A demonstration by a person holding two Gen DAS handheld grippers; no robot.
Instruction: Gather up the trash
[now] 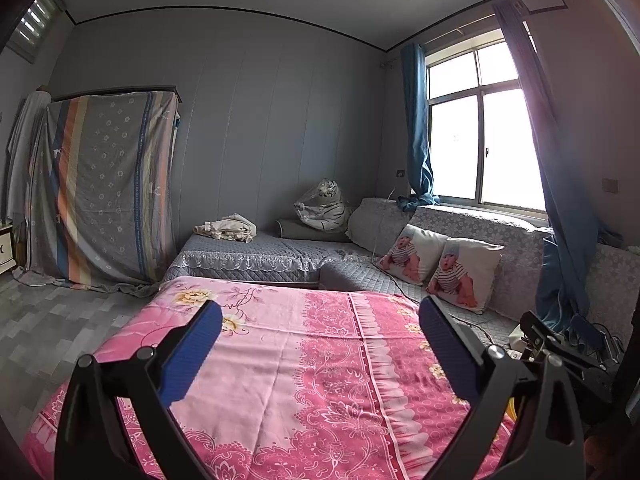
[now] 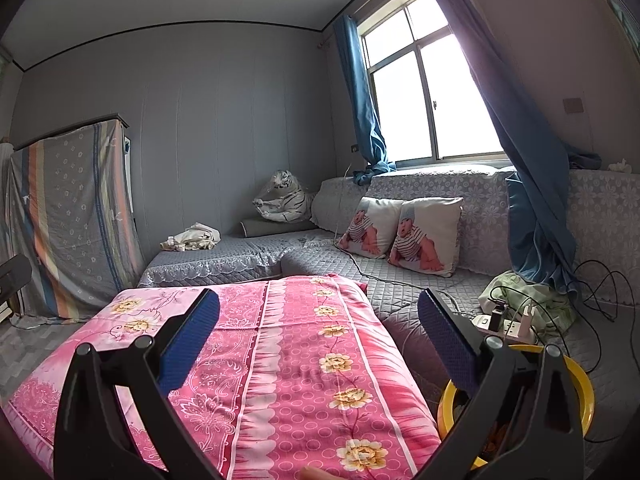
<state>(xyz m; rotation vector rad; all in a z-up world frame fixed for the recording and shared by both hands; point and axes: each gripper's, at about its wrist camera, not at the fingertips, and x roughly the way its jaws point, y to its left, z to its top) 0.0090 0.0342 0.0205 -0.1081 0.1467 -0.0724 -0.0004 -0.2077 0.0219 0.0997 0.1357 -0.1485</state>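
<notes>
Pink floral cloth cover (image 1: 304, 360), smooth w/ slight sheen, fills the lower centre; behind it a grey quilted fabric sofa cover (image 1: 256, 256) w/ lace edging. Gripper arms are matt black plastic w/ textured blue pads (image 2: 192, 340). At lower right of the right wrist view, a glossy yellow plastic bin (image 2: 580, 396).

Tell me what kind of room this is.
Probably a home bedroom or living room: a grey quilted corner sofa, two baby-print cushions, and a pink floral bedsheet spread out in front.
</notes>
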